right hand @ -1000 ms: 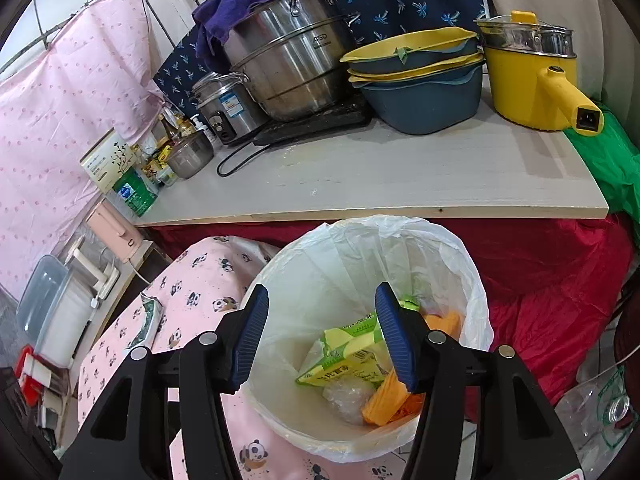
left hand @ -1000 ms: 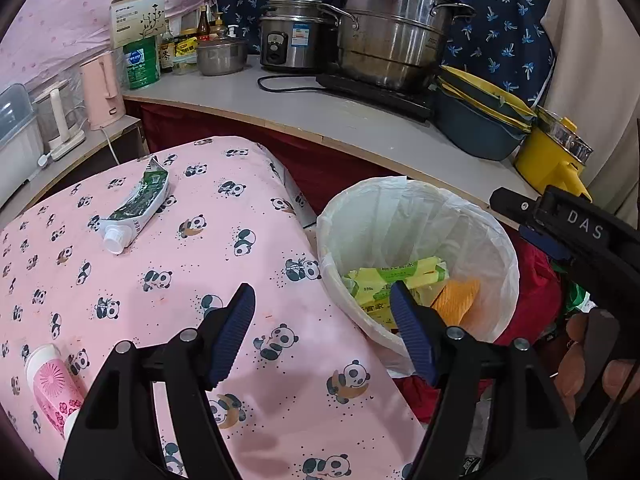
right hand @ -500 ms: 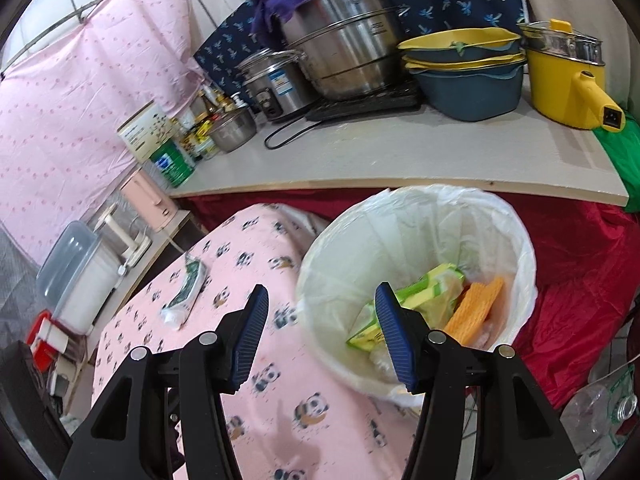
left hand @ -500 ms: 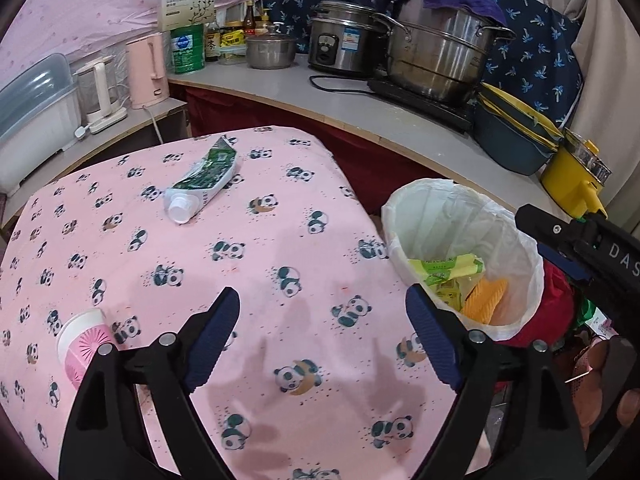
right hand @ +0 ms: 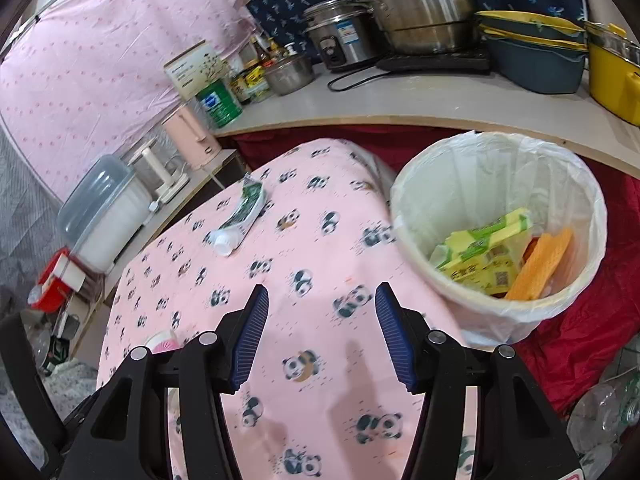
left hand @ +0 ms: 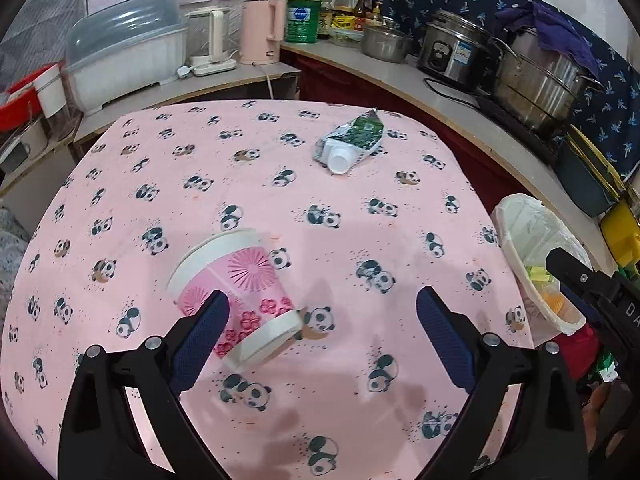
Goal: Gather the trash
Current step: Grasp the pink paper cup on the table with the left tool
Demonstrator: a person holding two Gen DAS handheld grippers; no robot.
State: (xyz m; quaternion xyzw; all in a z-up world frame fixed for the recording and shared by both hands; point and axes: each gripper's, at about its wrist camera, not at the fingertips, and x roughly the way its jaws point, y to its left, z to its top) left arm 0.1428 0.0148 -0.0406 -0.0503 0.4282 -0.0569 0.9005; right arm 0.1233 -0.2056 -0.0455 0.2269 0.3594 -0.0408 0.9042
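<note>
I look through my left camera first. Far on the left, on a low shelf, stands a big white box with a clear grey lid (left hand: 124, 56), and next to it a tall pink kettle (left hand: 262, 30). In front of them is the table with the pink cloth full of little pandas (left hand: 192, 160). A pink and white paper cup with flower prints (left hand: 236, 294) lies on its side on the cloth, low and a bit to the left. My left gripper (left hand: 322, 340) has just been opening its 2 blue fingers (left hand: 200, 340), and now they stand very wide. The left finger is right in front of the cup, but I cannot tell if it touches it, and nothing is squeezed between them.

Further back and more to the right lies a squashed green and silver tube with a white cap (left hand: 352, 142), flat on the cloth, well apart from the cup. Behind it, on the grey counter, sit a small steel cooker (left hand: 452, 54) and a big steel pot (left hand: 536, 76) with a purple rag on top.

At the right edge of the table stands the round bin with a white plastic bag (right hand: 576, 184). Inside it I see yellow and green packs (right hand: 484, 248) and an orange sponge (right hand: 540, 258). My right gripper (right hand: 322, 336) hangs over the cloth, just left of the bin. Its 2 fingers are about half apart and hold nothing.
</note>
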